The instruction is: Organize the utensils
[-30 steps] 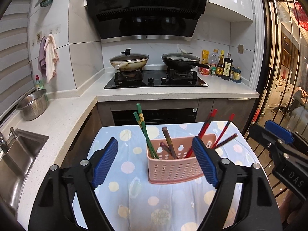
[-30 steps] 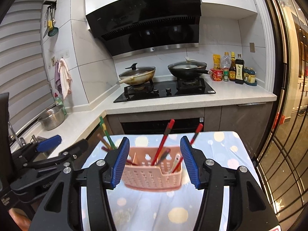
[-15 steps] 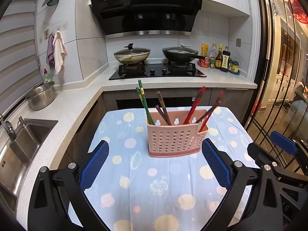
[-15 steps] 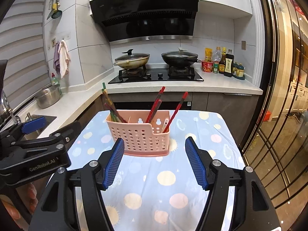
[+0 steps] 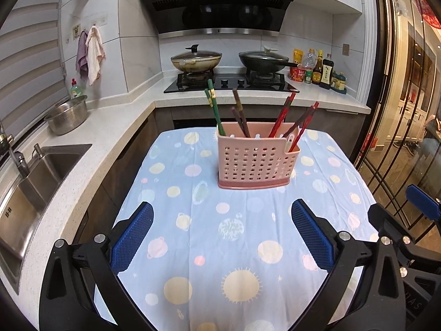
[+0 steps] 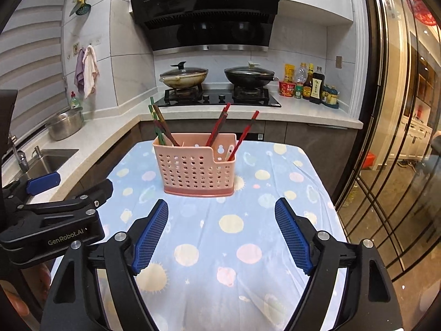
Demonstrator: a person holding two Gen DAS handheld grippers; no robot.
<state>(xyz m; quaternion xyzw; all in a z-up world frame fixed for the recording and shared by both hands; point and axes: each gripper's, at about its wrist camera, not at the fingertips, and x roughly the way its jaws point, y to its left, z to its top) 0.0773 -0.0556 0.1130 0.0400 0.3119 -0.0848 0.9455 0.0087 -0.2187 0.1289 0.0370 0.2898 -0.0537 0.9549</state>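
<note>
Our left gripper (image 5: pixel 222 234) and right gripper (image 6: pixel 222 230) have just been opening, jaws empty; the pink caddy (image 5: pixel 255 160) stands ahead, roughly equally near both.

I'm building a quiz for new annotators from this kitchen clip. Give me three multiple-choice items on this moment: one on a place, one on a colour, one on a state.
1. Where does the pink utensil basket stand?
A. in the sink
B. on the dotted tablecloth
C. on the stove

2. What colour are the chopsticks at the basket's left end?
A. green
B. white
C. yellow

3. How do both grippers stand?
A. shut on the basket
B. shut on chopsticks
C. open and empty

Answers:
1 B: the pink utensil basket rests on the dotted tablecloth, apart from the sink and the stove.
2 A: the chopsticks at the left end are green; the red chopsticks lean to the right.
3 C: the left gripper and the right gripper have just been opening, with only cloth between the pads.
</note>
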